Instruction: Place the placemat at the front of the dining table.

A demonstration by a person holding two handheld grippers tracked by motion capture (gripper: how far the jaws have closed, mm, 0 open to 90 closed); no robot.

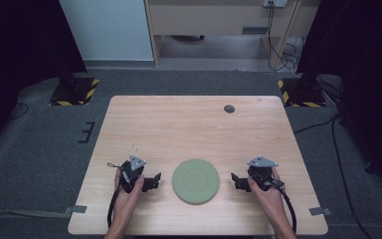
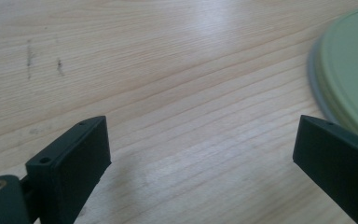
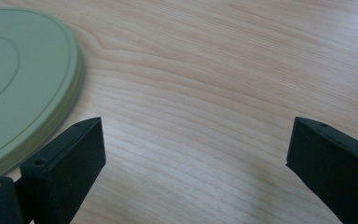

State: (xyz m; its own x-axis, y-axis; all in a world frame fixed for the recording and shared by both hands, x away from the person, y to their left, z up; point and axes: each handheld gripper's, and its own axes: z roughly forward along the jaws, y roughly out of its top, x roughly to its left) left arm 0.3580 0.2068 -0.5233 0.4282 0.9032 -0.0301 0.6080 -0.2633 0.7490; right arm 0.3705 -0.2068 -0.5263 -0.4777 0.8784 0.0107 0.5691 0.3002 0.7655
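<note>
Both forearms come in from the near edge of the worktop (image 1: 199, 119), each hand wrapped around a gripper set low over the wood. The left gripper (image 1: 151, 182) sits just to the left of a round green plate (image 1: 196, 180), its jaws pointing right toward the plate. The right gripper (image 1: 237, 181) sits just to the plate's right, its jaws pointing left, so the two face each other across the plate. Each carries a grey three-cornered plate on top and trails a black cable back past the wrist.

In the left gripper view the jaws stand spread wide with bare wood between them; the plate's rim (image 2: 349, 70) lies beside the right-hand jaw, and whether they touch cannot be told. In the right gripper view the jaws are likewise spread wide over bare wood, with the plate's edge (image 3: 28, 79) just beside the left-hand jaw. Neither gripper holds anything.

The plate lies flat in the near middle of the worktop, close to the front edge. A small dark round cap (image 1: 229, 108) sits far back, well apart from the hands. The far half of the worktop and both side margins are open wood, with faint dark scuffs (image 2: 29, 58) on the wood ahead of the left gripper.
</note>
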